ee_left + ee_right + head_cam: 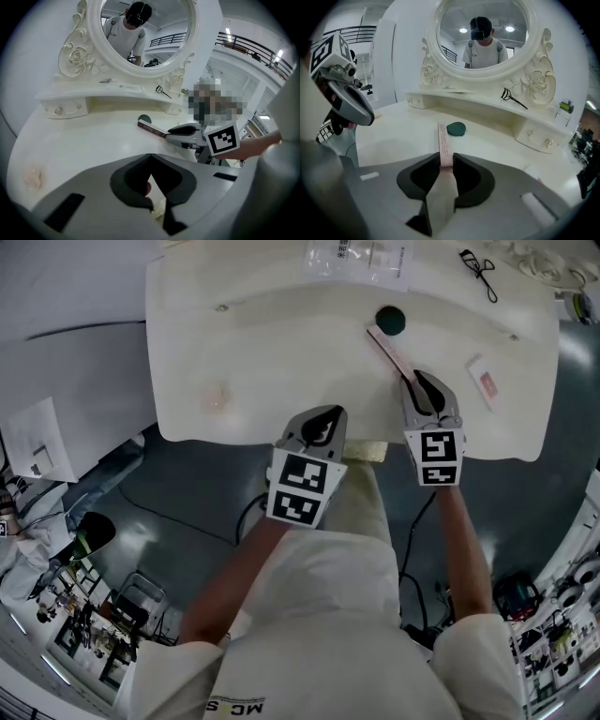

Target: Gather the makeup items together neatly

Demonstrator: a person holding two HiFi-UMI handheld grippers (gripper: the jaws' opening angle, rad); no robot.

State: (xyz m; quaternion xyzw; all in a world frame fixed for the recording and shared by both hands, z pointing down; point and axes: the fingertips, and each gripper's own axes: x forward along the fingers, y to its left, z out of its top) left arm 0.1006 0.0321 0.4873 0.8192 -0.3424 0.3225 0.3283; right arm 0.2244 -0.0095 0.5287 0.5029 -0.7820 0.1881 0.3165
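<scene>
Cream short-sleeved shirt (323, 615) at lower centre, grey left tongs (328, 414) and right tongs (415, 381), black pads (472, 180), black-and-white marker cube (302, 486) on each

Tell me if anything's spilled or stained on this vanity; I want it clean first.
Yes: a faint pinkish smudge marks the tabletop near its left front, away from the green compact. It looks like a makeup stain. Nothing else appears spilled.

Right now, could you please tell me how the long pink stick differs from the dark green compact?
The pink stick is long, thin and pale; the green compact is small, round and dark. The pink stick's near end is clamped in the right gripper; the green compact lies free. Both are over the white table, close together.
</scene>
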